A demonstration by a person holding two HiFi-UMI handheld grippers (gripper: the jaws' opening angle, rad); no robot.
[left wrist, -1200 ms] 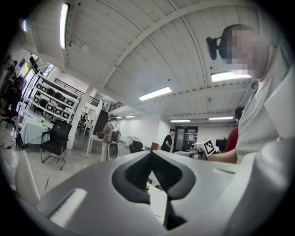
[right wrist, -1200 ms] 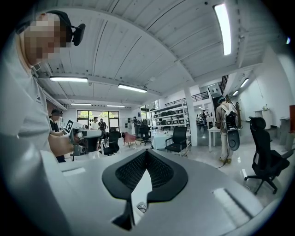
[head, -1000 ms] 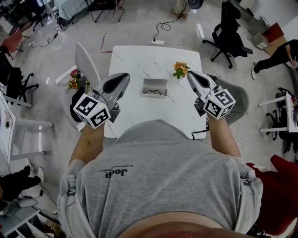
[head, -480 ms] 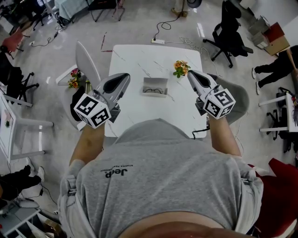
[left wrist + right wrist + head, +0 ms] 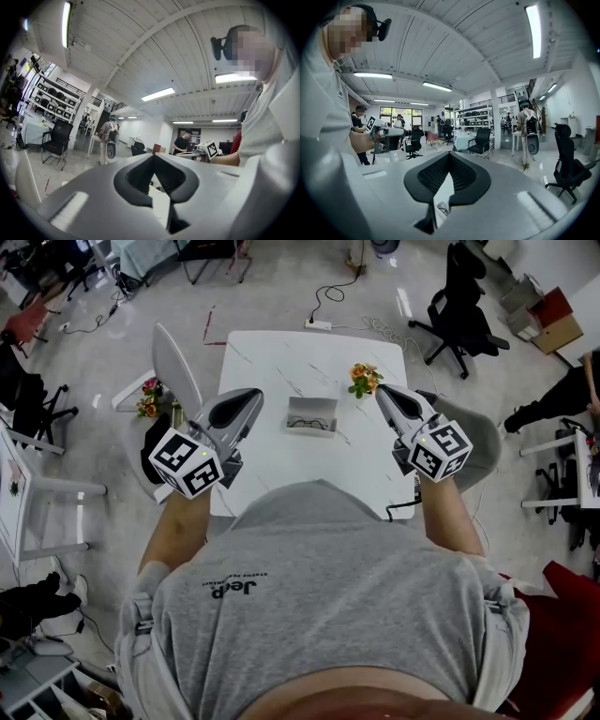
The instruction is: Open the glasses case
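Note:
The grey glasses case lies in the middle of the white table. Its lid stands up and dark-framed glasses rest inside. My left gripper hovers over the table's left edge, apart from the case, with its jaws shut and empty. My right gripper hangs over the right edge, also clear of the case, its tips closed together on nothing. Below those tips, the right gripper view shows a bit of the glasses.
A small pot of orange flowers stands on the table just left of the right gripper's tip. A white chair is at the table's left, a grey chair at its right, and a black office chair farther back. Cables lie on the floor behind.
Both grippers and the case stay where they were. Only a bystander at the room's right edge has moved.

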